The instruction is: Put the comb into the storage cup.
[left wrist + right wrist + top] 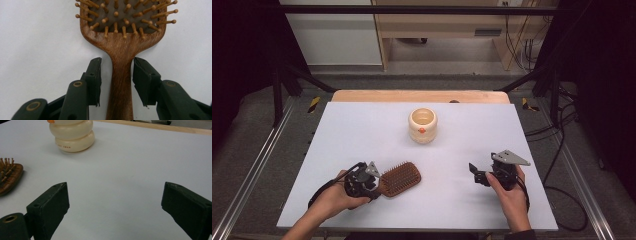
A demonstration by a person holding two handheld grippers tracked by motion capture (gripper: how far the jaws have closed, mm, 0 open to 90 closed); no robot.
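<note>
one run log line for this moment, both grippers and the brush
left gripper: jaws astride hairbrush handle, small gaps | right gripper: open, nothing between | cream pot: untouched

Right gripper (pixel 115 202): bare table (pixel 140 157) ahead between its jaws. Cream jar (pixel 72 136) stands far ahead-left, wooden hairbrush (pixel 8 178) to its left. Left gripper (pixel 116 82): brush handle fills the jaw gap.

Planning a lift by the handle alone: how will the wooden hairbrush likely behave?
The hairbrush looks like rigid wood, so it probably won't flex. Its wide bristled head sits beyond the narrow handle, so it may droop or pivot. The left tool straddles the smooth handle, which might slip.
</note>
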